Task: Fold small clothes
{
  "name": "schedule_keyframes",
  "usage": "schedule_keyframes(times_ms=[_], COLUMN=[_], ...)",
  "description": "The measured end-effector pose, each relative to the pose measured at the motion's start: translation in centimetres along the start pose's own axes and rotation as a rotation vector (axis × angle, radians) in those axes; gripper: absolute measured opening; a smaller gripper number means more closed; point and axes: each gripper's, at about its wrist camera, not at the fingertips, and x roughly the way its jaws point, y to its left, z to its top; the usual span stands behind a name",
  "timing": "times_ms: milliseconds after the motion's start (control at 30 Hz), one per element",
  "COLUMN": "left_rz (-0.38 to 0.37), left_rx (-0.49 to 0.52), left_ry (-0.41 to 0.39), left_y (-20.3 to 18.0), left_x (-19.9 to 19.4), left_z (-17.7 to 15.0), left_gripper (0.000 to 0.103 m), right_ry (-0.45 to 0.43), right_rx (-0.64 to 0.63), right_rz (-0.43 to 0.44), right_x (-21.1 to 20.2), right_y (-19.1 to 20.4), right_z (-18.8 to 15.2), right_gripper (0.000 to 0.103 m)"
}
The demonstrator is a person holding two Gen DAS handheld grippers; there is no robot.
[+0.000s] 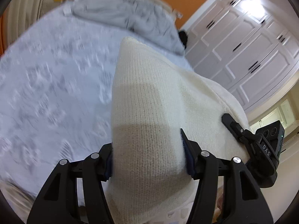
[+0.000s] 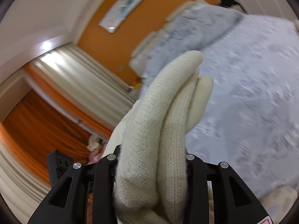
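Above the bed (image 1: 46,85), both grippers (image 1: 147,160) (image 2: 151,160) clamp a cream knit garment (image 1: 149,97).

Matte black fingers (image 1: 190,160) with silver pivot screws (image 2: 190,157), blue pads (image 1: 189,165).

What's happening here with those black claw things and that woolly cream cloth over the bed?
A person is folding a small cream knit garment using two hand-held grippers. The left gripper is clamped on one bunched part of it, and the right gripper is clamped on another, where the fabric is doubled into thick folds. The garment is held up in the air above the bed, not lying on it. A rumpled grey blanket sits at the bed's far end.
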Motion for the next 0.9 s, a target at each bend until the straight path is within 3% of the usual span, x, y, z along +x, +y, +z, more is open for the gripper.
schedule_keyframes(times_ms=[167,233,267,300,333,367,400,467,500,567,633,700,767,833,900], left_rz=[0.054,0.093,0.110,0.125,0.147,0.165,0.195,0.346,0.365,0.370,0.396,0.423,0.440,0.458,0.484], left_rx=[0.046,0.058,0.060,0.058,0.049,0.037,0.019,-0.049,-0.075,-0.128,-0.118,-0.099,-0.065,-0.036,-0.036], left_ry=[-0.118,-0.139,-0.136,-0.131,-0.121,-0.102,-0.078,0.026,0.062,0.069,0.048,0.040,0.028,0.036,0.072], left_y=[2.0,3.7,4.8,6.1,8.3,10.4,12.7,17.8,19.0,21.0,21.0,20.4,19.3,18.7,19.2], left_x=[-6.3,-7.3,-7.0,-6.3,-4.8,-3.3,-1.6,2.5,3.1,3.2,2.8,3.0,3.3,4.4,6.1], left_z=[2.9,3.7,4.0,4.1,3.9,3.3,2.5,-0.3,-1.3,-4.0,-5.6,-6.1,-6.0,-5.6,-5.1], left_gripper=[0.057,0.057,0.059,0.062,0.066,0.072,0.072,0.068,0.064,0.064,0.064,0.064,0.064,0.064,0.064], right_ry=[0.009,0.044,0.061,0.100,0.144,0.194,0.254,0.332,0.327,0.306,0.309,0.316,0.336,0.369,0.469], right_rx=[-0.046,-0.027,-0.026,-0.025,-0.025,-0.024,-0.008,0.060,0.103,0.063,-0.013,-0.072,-0.131,-0.190,-0.208], right_rz=[0.120,0.139,0.128,0.109,0.067,-0.050,-0.190,-0.331,-0.323,-0.315,-0.313,-0.299,-0.281,-0.298,-0.354], right_x=[4.6,8.2,9.5,11.9,14.4,17.0,18.8,19.6,18.7,16.7,16.2,16.6,17.6,19.5,22.5], right_y=[4.5,3.9,3.2,2.0,0.1,-2.4,-5.0,-8.7,-9.9,-9.7,-8.2,-6.6,-5.1,-4.7,-6.1], right_z=[0.0,-0.8,-1.3,-2.1,-3.2,-4.8,-6.6,-9.4,-10.4,-11.6,-12.0,-11.8,-11.8,-12.1,-13.4], right_gripper=[0.033,0.039,0.047,0.064,0.068,0.069,0.069,0.058,0.053,0.047,0.041,0.020,0.007,0.006,0.004])
